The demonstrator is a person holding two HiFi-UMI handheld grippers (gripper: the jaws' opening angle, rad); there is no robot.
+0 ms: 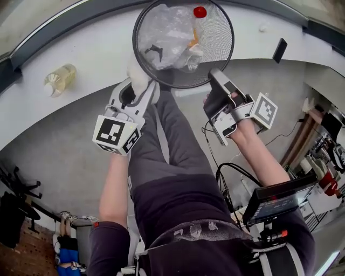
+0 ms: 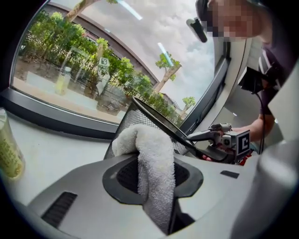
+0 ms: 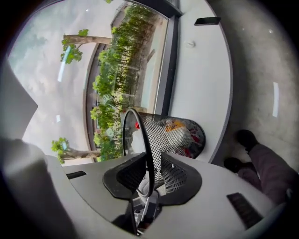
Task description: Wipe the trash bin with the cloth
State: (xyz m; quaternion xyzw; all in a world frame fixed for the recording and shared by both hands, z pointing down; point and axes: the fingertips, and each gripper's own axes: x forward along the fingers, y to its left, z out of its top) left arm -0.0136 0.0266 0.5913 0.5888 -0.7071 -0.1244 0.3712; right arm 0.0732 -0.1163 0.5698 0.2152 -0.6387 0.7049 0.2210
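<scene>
A black mesh trash bin [image 1: 215,48] stands on the white ledge at the top, with clear plastic and a red-capped bottle [image 1: 199,12] inside. My left gripper [image 1: 141,89] is shut on a white cloth [image 1: 139,75], which lies against the bin's lower left rim. In the left gripper view the cloth [image 2: 154,158] bulges out between the jaws of the left gripper [image 2: 154,175], just in front of the bin [image 2: 126,123]. My right gripper [image 1: 215,81] holds the bin's lower right rim. In the right gripper view the bin's rim and mesh wall [image 3: 177,135] pass between the closed jaws of the right gripper [image 3: 148,179].
A yellowish bottle [image 1: 60,78] lies on the ledge [image 1: 81,102] to the left. A flat black object [image 1: 280,50] rests on the ledge at the right. The person's legs hang below the bin, and cables and a screen device [image 1: 277,199] sit at the lower right.
</scene>
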